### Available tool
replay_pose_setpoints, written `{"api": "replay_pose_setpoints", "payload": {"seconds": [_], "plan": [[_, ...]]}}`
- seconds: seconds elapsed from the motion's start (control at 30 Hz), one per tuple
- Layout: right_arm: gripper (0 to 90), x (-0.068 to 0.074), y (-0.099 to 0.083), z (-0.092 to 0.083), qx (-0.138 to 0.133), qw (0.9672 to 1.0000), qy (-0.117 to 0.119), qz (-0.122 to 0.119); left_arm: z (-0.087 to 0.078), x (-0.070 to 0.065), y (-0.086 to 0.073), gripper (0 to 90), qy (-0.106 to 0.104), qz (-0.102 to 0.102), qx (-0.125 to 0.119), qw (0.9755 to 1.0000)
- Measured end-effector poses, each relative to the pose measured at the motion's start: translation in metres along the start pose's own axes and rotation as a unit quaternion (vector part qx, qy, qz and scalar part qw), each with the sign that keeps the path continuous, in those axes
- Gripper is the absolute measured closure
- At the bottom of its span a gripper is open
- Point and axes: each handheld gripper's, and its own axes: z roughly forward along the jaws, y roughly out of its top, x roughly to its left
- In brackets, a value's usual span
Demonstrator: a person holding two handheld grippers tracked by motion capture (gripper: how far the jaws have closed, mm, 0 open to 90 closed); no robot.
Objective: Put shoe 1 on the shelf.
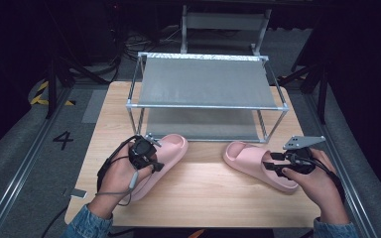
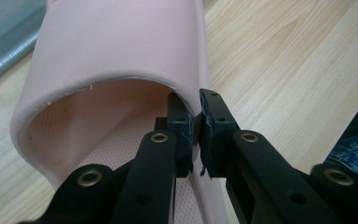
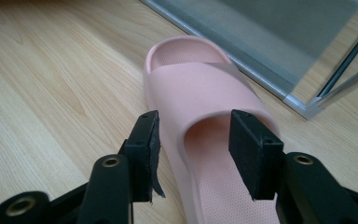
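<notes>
Two pink slides lie on the wooden desk (image 1: 203, 193), both near the front of a metal-framed shelf rack (image 1: 206, 82) that stands at the far middle; the left slide (image 1: 166, 153) sits at the left, its toe pointing far and right, toward the rack's lower shelf; the right slide (image 1: 250, 161) sits well apart from it at the right, toe pointing far and left.

The left gripper (image 1: 146, 151) is over the heel half of the left slide; in the left gripper view its jaws are closed almost together on the edge of the slide's strap (image 2: 121, 42), one pad inside the strap and one outside, pinching the thin wall between them.

The right gripper (image 1: 278, 166) is at the heel end of the right slide; in the right gripper view its jaws stand wide apart, one pad just beside the slide's outer wall and the other over the footbed by the strap (image 3: 205, 84); whether either pad presses the slide cannot be told.
</notes>
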Motion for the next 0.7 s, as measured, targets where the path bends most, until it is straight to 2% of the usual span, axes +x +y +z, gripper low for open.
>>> {"api": "replay_pose_setpoints", "payload": {"seconds": [0.17, 0.4, 0.6, 0.7], "plan": [[54.3, -0.002, -0.005, 0.001, 0.005, 1.0000, 0.002, 0.005, -0.013, -0.003, 0.011, 83.9, 0.001, 0.012, -0.002, 0.9999], [54.0, -0.006, -0.012, 0.003, 0.011, 0.9998, 0.006, 0.012, -0.028, -0.011, 0.028, 83.9, -0.023, 0.031, -0.007, 0.9992], [54.0, -0.008, -0.016, 0.002, 0.010, 0.9998, 0.009, 0.014, -0.041, -0.018, 0.041, 83.8, -0.032, 0.052, -0.007, 0.9981], [54.0, -0.011, -0.019, -0.001, 0.006, 0.9998, 0.008, 0.018, -0.050, -0.023, 0.049, 83.7, -0.036, 0.065, -0.015, 0.9971]]}}
